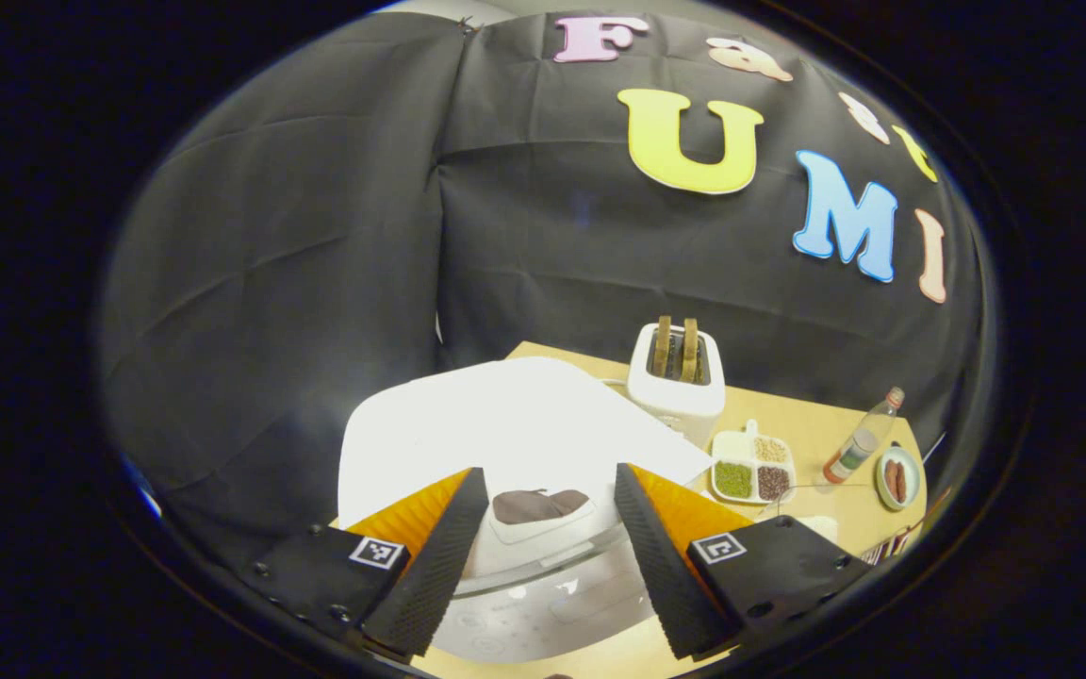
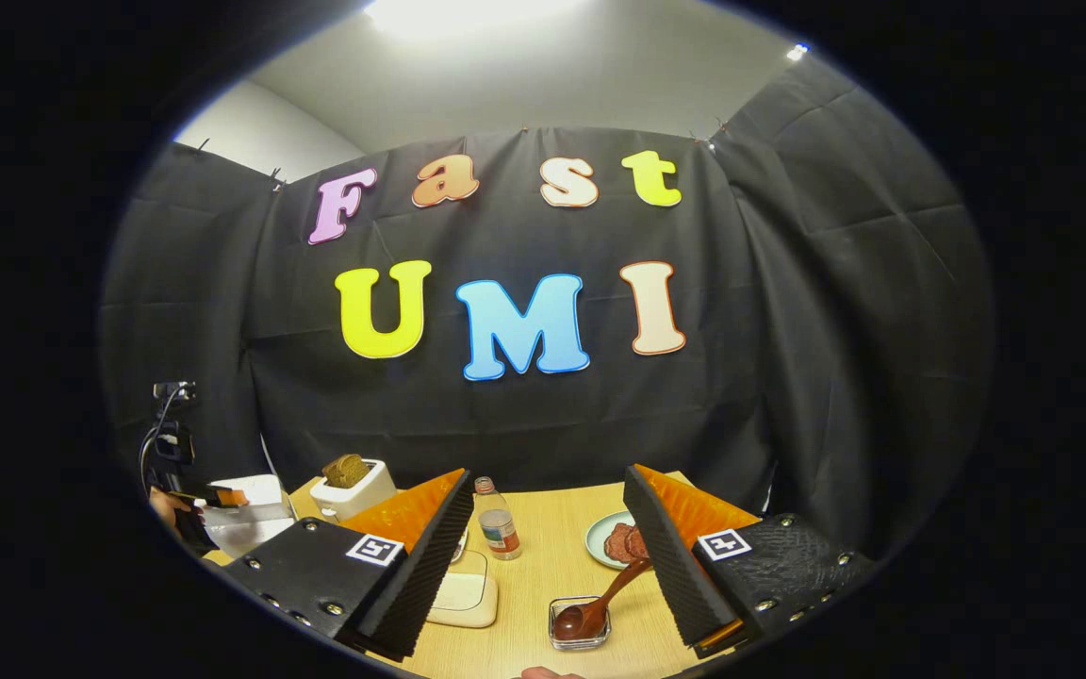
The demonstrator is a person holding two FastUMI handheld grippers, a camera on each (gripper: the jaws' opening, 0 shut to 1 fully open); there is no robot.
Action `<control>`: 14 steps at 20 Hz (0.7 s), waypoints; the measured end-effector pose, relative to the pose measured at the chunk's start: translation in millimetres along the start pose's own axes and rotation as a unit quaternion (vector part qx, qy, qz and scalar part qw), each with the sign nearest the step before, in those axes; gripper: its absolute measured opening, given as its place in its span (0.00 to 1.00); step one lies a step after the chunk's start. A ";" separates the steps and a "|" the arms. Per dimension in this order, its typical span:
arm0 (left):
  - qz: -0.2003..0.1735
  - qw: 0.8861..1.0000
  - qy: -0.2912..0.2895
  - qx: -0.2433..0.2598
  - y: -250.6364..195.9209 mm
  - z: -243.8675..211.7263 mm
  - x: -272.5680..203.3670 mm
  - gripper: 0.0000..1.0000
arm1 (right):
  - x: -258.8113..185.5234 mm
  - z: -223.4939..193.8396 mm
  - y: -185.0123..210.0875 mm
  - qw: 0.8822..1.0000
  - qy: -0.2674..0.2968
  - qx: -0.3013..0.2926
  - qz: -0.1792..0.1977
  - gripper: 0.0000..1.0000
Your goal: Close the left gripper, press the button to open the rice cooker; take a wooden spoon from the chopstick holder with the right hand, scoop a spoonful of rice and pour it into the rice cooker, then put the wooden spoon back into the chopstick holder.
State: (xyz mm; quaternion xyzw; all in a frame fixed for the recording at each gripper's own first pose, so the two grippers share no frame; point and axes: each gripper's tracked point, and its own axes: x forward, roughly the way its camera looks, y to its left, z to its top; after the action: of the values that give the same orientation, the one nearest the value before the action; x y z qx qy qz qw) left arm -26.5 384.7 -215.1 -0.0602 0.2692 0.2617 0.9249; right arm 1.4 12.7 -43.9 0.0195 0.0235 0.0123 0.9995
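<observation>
Left gripper (image 1: 543,547) fingers spread, straddling the rice cooker (image 1: 524,443) at the bench's (image 1: 816,429) left edge; lid already up, likely cleared for pouring. Right gripper (image 2: 543,566) fingers also apart, grasping nothing, above the wooden spoon (image 2: 600,604) resting in a small clear dish (image 2: 579,624) near the front edge. Toaster (image 1: 675,377) behind.

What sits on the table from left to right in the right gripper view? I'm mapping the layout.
White toaster holding bread → clear bottle with red label → dark wooden spoon in a small clear container → pale green plate of sausages.
</observation>
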 end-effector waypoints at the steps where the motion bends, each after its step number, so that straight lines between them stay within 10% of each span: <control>1: 0.001 1.000 0.000 0.003 -0.3 -2.2 1.6 0.95 | 0.0 0.3 -1.4 1.000 0.001 0.000 -0.002 0.98; 14: 0.011 0.999 0.036 0.010 -3.3 -26.6 8.8 0.95 | -1.3 -12.6 -8.0 1.000 0.017 0.015 -0.009 0.98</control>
State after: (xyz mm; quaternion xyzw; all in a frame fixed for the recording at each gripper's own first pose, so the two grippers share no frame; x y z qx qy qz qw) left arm -30.9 379.2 -242.4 -0.0574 0.3056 0.2667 0.9122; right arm -0.4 5.1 -56.7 0.0339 0.0410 0.0031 0.9986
